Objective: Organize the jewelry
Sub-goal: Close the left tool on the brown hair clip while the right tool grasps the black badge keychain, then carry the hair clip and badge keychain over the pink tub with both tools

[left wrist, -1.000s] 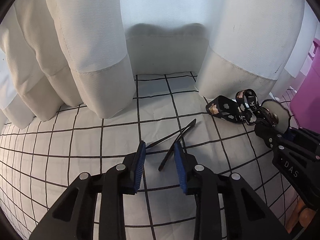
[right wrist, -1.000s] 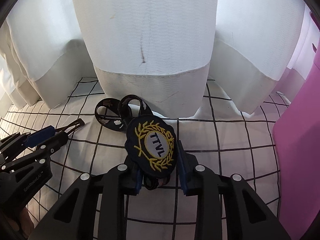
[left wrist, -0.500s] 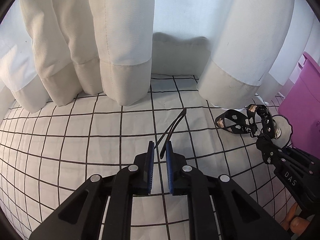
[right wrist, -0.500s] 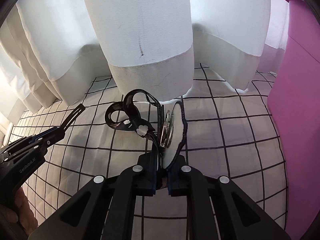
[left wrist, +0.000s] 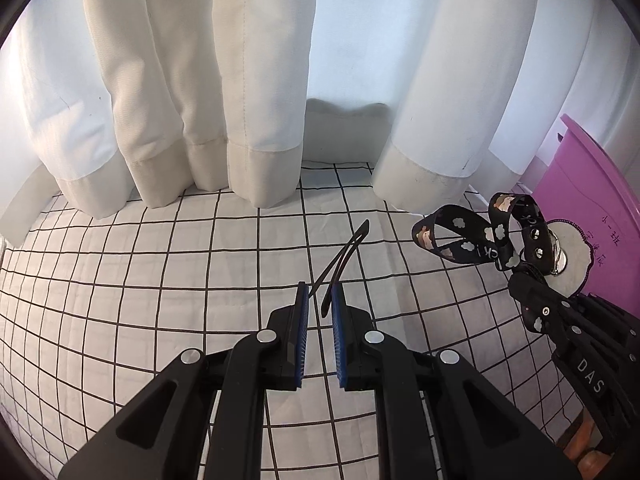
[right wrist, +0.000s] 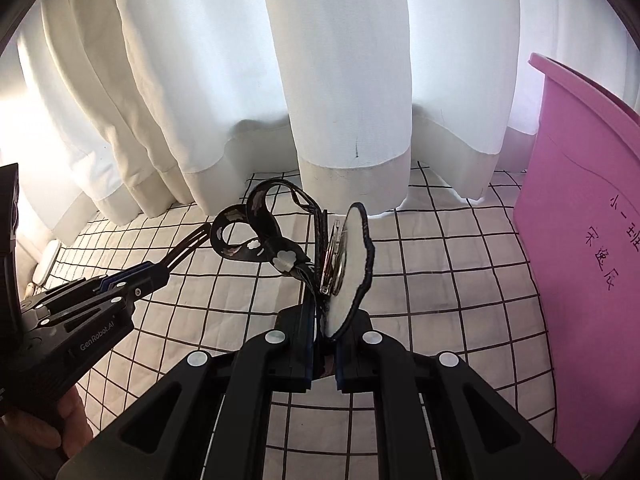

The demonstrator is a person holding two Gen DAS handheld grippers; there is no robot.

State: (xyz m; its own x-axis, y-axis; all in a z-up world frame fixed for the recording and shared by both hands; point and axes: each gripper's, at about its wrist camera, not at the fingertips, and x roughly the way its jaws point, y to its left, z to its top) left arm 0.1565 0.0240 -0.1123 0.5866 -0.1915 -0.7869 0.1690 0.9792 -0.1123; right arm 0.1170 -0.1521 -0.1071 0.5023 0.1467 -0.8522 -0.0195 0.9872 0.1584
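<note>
My left gripper [left wrist: 320, 300] is shut on a thin black hair clip [left wrist: 345, 252] and holds it above the checked cloth; the clip points forward and up. It also shows in the right wrist view [right wrist: 188, 246], sticking out of the left gripper [right wrist: 160, 272]. My right gripper [right wrist: 324, 316] is shut on a round badge [right wrist: 352, 264] with a white back, a metal pin and a black patterned ribbon [right wrist: 256, 236], held off the cloth. The badge and ribbon [left wrist: 480, 240] also show at the right of the left wrist view, held by the right gripper [left wrist: 528, 280].
A pink plastic box [right wrist: 580, 220] with handwriting stands at the right; it also shows in the left wrist view [left wrist: 592, 216]. White curtains [left wrist: 260, 100] hang along the back edge of the white checked cloth [left wrist: 160, 280]. A hand holds the left gripper handle [right wrist: 40, 420].
My left gripper has shut on the hair clip and lifted it. My right gripper has shut on the badge, turned it edge-on and raised it toward the pink box.
</note>
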